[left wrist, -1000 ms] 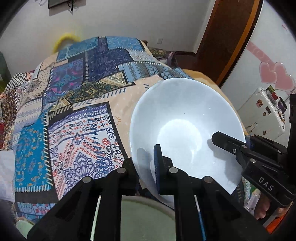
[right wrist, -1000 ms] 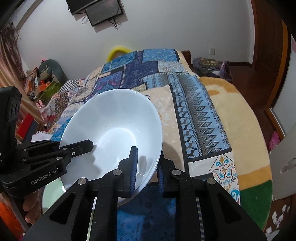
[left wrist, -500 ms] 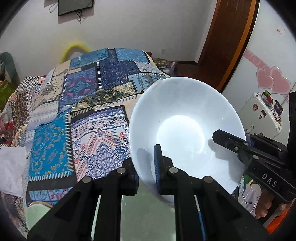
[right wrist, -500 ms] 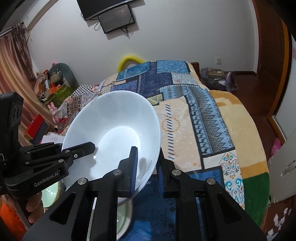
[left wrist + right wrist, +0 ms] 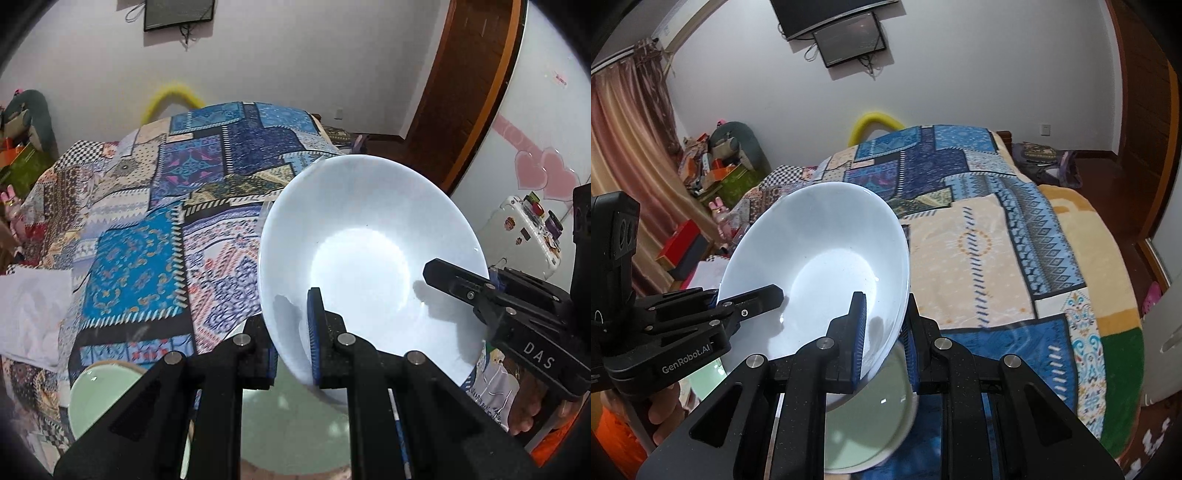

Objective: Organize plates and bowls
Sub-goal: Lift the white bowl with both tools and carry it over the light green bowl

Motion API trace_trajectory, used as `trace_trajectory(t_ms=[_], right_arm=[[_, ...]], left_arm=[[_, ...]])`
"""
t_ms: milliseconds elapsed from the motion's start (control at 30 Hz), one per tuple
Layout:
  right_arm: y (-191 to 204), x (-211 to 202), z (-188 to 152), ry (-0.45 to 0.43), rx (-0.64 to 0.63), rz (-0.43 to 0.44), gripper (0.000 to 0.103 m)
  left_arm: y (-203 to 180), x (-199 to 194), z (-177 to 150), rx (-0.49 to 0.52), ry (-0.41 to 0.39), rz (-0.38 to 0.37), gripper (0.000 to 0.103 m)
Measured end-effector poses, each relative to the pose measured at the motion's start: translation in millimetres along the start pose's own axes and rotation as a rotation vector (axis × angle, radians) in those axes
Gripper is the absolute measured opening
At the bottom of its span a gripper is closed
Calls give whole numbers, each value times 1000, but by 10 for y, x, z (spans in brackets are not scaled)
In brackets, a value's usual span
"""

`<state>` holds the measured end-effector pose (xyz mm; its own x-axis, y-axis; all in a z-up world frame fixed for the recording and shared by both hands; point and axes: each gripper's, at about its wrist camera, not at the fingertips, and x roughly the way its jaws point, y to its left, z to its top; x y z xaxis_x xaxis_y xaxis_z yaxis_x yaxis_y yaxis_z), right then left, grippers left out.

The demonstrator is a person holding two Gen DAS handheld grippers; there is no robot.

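A large white bowl (image 5: 362, 236) hangs tilted in the air above the bed, held by both grippers at opposite sides of its rim. My left gripper (image 5: 291, 347) is shut on the near rim in its own view, one blue pad inside the bowl and one outside. My right gripper (image 5: 884, 336) is shut on the bowl (image 5: 820, 236) the same way. Each gripper also shows in the other's view, the right gripper (image 5: 443, 275) and the left gripper (image 5: 768, 293). Below the bowl lies a pale green plate (image 5: 291, 424) (image 5: 864, 424), and a small pale green bowl (image 5: 96, 391) sits to its left.
A patchwork bedspread (image 5: 155, 229) (image 5: 979, 240) covers the bed beneath everything. A white cloth (image 5: 33, 310) lies at the bed's left edge. A white suitcase (image 5: 524, 232) and a wooden door (image 5: 472, 92) stand to the right. Boxes and clutter (image 5: 716, 170) fill the far left corner.
Both grippers have lifted the white bowl and drawn it back. More of the bed and wall shows behind it, and the green plate and small green bowl have come into view below.
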<state>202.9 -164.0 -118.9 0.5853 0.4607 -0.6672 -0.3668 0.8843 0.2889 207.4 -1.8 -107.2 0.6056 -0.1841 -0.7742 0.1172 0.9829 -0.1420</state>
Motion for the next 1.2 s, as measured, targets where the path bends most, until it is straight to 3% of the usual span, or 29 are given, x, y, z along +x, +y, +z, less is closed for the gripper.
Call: trace_trajectory(t_ms=[500, 1200], right_arm=[[530, 191, -179, 44, -50, 77, 17], [1257, 665, -471, 156, -98, 185, 17]], left_arm=[[525, -373, -404, -66, -13, 57, 13], [1395, -531, -988, -196, 27, 131, 13]])
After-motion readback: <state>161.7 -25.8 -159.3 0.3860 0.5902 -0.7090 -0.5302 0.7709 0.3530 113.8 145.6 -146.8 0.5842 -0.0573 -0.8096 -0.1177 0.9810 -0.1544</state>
